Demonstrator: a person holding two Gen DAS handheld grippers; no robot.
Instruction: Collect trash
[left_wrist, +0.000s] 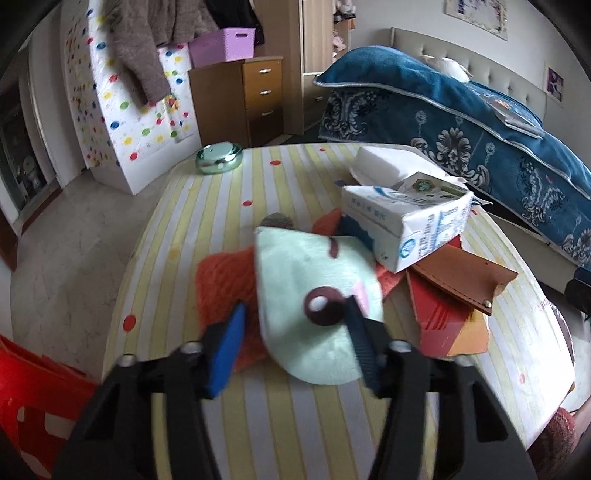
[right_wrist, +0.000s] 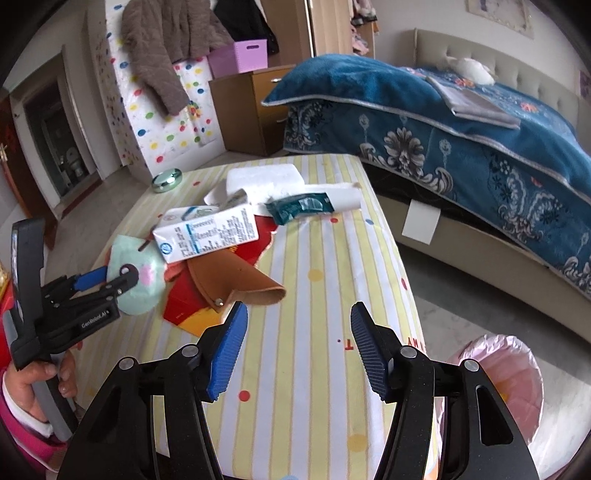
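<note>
Blue-padded fingers of the left hand-held gripper stand apart around a mint-green plush toy on the striped desk. Just behind the toy, a milk carton rests on a brown leather case and red cardboard. Right hand-held gripper hovers apart, holding nothing, beside a pink-lined bin.
</note>
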